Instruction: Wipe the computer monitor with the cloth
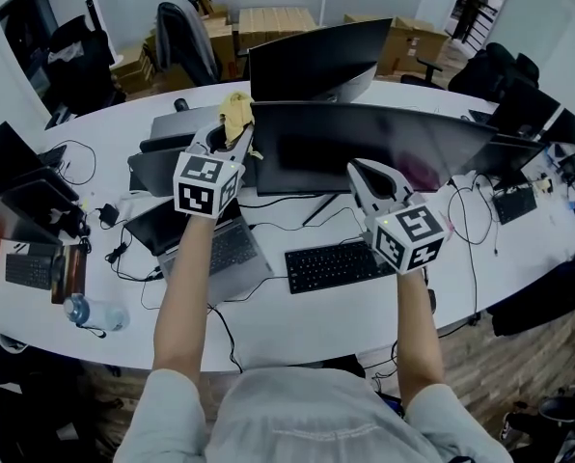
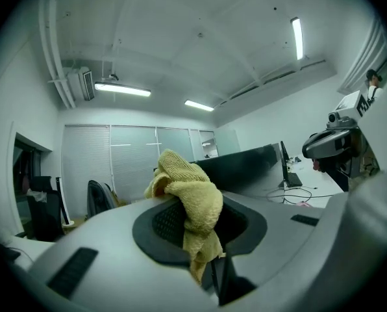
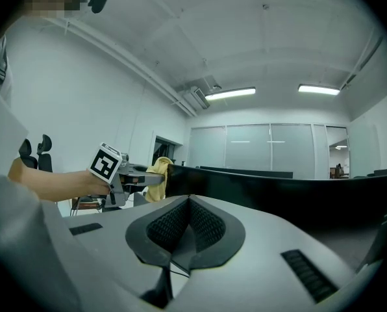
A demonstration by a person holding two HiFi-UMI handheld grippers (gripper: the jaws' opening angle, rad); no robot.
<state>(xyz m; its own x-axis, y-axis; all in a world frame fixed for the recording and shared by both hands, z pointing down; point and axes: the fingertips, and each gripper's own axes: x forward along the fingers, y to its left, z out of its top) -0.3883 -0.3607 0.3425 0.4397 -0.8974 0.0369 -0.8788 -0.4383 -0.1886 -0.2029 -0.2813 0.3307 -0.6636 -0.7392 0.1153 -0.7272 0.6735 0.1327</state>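
A wide, dark curved monitor (image 1: 365, 148) stands on the white desk (image 1: 297, 312). My left gripper (image 1: 237, 128) is shut on a yellow cloth (image 1: 235, 109) at the monitor's top left corner. In the left gripper view the cloth (image 2: 190, 200) bunches up between the jaws and hangs down, with the monitor's back edge (image 2: 239, 168) beyond it. My right gripper (image 1: 362, 172) is held in front of the screen's right half, jaws shut on nothing. The right gripper view looks along the closed jaws (image 3: 188, 203) towards the monitor's top edge (image 3: 278, 194) and the cloth (image 3: 158, 173).
A black keyboard (image 1: 336, 263) lies before the monitor, and a laptop (image 1: 215, 244) sits to its left among cables. A water bottle (image 1: 90, 312) lies near the front left edge. A second monitor (image 1: 316, 61) stands behind, with office chairs and cardboard boxes beyond.
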